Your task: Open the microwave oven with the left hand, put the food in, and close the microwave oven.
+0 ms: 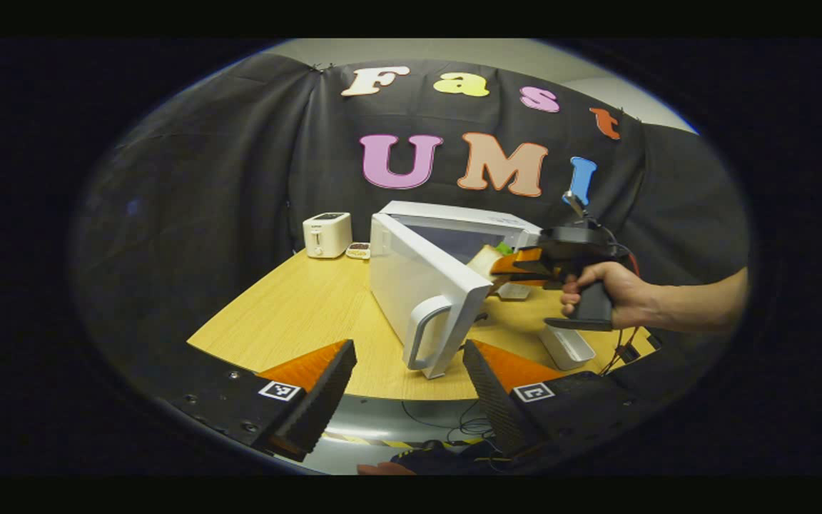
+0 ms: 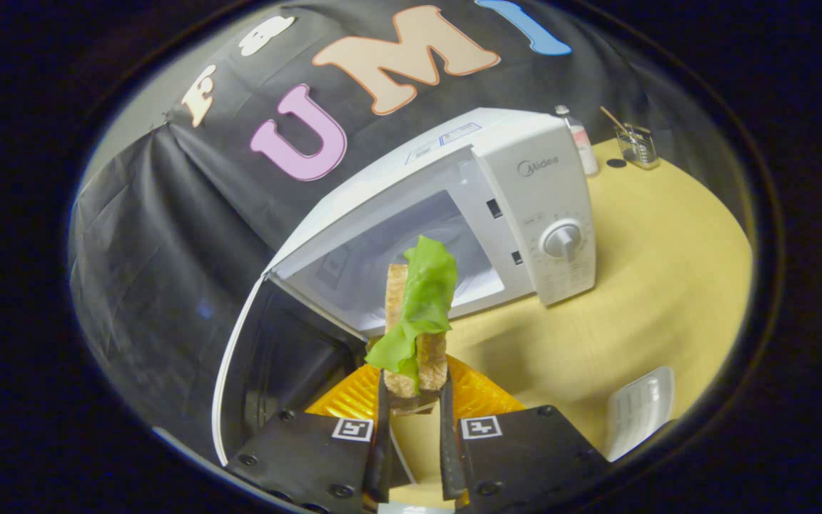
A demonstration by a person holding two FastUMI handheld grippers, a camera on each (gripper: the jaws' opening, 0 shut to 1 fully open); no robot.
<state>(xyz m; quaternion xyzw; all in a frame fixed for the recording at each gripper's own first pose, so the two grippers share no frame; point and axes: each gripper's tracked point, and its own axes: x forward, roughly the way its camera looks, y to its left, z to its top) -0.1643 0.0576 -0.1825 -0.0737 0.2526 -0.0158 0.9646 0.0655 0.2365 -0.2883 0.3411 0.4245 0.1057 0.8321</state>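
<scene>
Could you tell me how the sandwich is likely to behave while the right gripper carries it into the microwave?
The sandwich probably stays fairly stiff: it stands upright in the right gripper. Its lettuce drapes limply, so it may slip off.

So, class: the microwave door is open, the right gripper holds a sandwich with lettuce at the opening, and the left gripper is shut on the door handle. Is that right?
One part is wrong. In the left gripper view the left gripper is open, its fingers apart and short of the door handle. The rest stands: the microwave door is open, and the right gripper holds the sandwich at the opening.
</scene>
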